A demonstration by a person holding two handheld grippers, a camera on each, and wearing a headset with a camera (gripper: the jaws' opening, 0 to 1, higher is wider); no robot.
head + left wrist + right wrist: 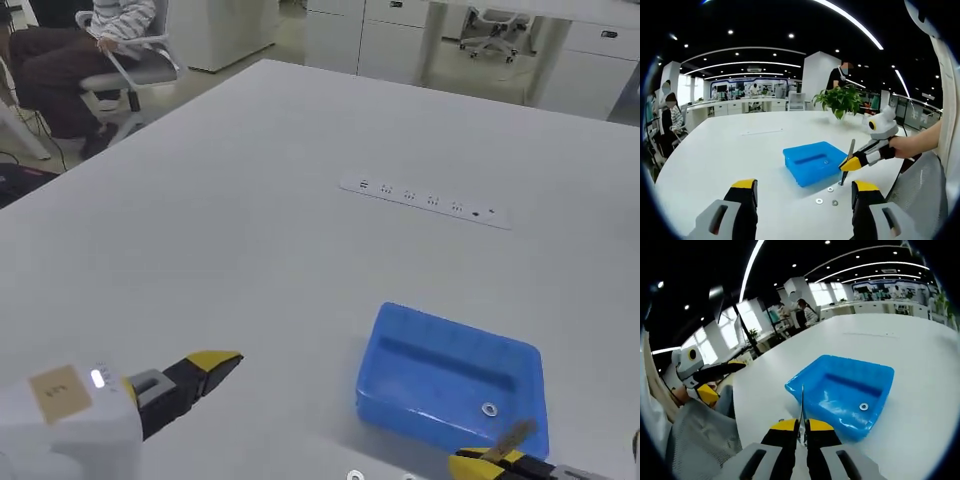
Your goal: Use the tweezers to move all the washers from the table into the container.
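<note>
Right gripper view | right gripper clamping tweezers, tips hanging beside container holding one washer | left gripper gaping, holding nothing | three washers lying on surface just beside container, near tweezers | likely handling light, stiff, slippery; pinching rim through hole seeming safest

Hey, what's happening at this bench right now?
A person is working two handheld claws. The right claw is shut on tweezers, which point down at the table just in front of the blue container. One washer lies inside the container. Three more washers lie on the table near the tweezers' tip. The left claw hangs open and empty off to the side.
</note>
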